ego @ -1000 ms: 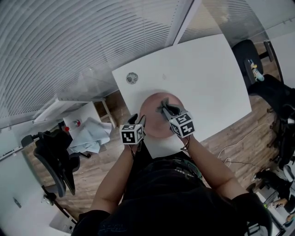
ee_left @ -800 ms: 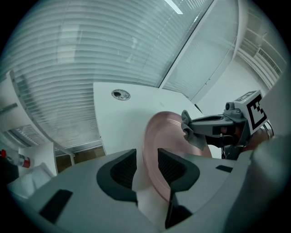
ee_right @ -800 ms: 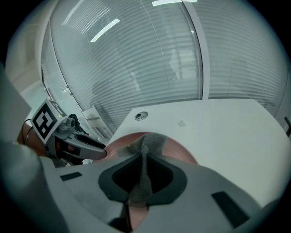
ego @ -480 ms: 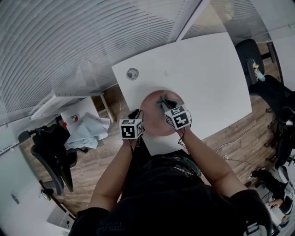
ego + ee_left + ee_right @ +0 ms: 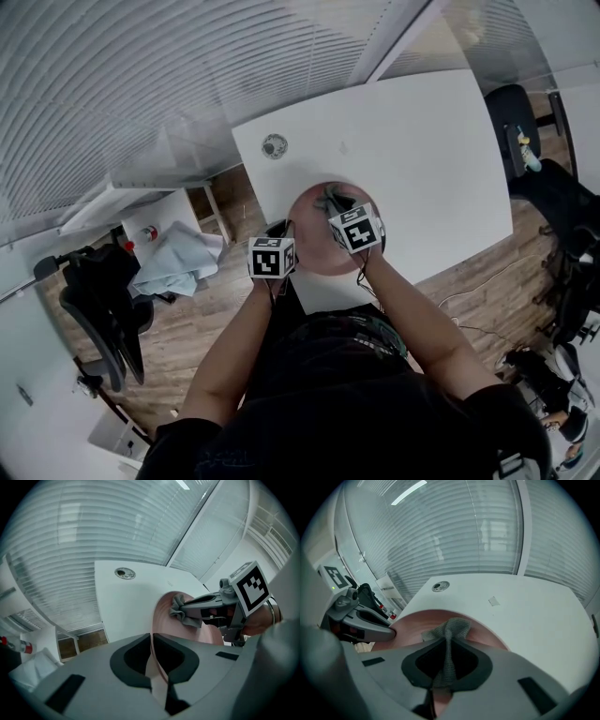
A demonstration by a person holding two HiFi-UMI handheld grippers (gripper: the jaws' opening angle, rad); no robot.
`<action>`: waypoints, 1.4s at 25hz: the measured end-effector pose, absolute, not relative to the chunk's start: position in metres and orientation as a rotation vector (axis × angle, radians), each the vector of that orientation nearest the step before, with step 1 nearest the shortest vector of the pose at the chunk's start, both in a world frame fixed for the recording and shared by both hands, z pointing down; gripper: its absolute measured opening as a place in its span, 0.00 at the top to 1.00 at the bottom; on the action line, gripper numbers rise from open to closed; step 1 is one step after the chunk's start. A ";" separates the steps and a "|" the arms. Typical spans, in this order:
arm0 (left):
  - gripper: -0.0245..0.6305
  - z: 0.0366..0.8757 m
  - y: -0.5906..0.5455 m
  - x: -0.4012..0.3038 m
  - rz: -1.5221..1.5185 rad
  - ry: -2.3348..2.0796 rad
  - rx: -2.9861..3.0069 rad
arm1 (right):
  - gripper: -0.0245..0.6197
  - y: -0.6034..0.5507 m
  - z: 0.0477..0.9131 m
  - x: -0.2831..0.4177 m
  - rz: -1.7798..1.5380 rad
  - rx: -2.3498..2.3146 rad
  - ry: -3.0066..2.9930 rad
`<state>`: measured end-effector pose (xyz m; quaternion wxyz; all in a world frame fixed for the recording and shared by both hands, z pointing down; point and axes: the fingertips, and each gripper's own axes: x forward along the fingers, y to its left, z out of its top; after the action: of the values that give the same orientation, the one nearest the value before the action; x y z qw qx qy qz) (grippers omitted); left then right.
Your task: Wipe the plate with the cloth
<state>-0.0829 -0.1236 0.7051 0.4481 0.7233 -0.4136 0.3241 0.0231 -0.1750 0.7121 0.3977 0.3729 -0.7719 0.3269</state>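
Observation:
A pink plate (image 5: 314, 239) lies near the front edge of the white table (image 5: 422, 141). My left gripper (image 5: 284, 232) is at the plate's left rim. In the left gripper view the plate's (image 5: 164, 620) rim runs between the jaws of the left gripper (image 5: 151, 660), which have just been closing and now pinch it. My right gripper (image 5: 334, 202) is shut on a grey cloth (image 5: 330, 198) over the plate's far part. In the right gripper view the cloth (image 5: 451, 630) hangs from the right gripper (image 5: 446, 663) onto the plate (image 5: 412, 625).
A round metal grommet (image 5: 274, 145) and a small sticker (image 5: 343, 147) are on the table beyond the plate. A side table with a pale blue heap (image 5: 178, 262) and a dark office chair (image 5: 94, 319) stand on the wooden floor at the left.
My right gripper with the cloth has come down slightly onto the plate. My left gripper has stayed at the plate's left rim.

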 end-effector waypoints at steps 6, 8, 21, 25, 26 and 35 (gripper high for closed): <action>0.92 0.705 -0.126 -0.084 0.783 -1.029 1.770 | 0.90 -0.184 0.711 -0.003 0.777 0.837 -1.997; 0.92 0.706 -0.126 -0.084 0.771 -1.034 1.764 | 0.90 -0.183 0.712 -0.014 0.774 0.787 -2.013; 0.92 0.705 -0.129 -0.083 0.744 -1.078 1.729 | 0.90 -0.130 0.706 -0.069 0.683 0.397 -2.118; 0.92 0.705 -0.129 -0.084 0.733 -1.092 1.728 | 0.90 -0.116 0.705 -0.068 0.707 0.370 -2.117; 0.92 0.705 -0.129 -0.084 0.730 -1.096 1.726 | 0.90 -0.110 0.705 -0.067 0.714 0.359 -2.112; 0.92 0.706 -0.132 -0.083 0.721 -1.115 1.725 | 0.90 -0.042 0.708 -0.063 0.765 0.224 -2.067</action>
<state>-0.0833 -0.1316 0.7058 0.4639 0.7021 -0.4536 0.2934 -0.0633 -0.0421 0.7080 0.4466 0.0905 -0.8348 0.3090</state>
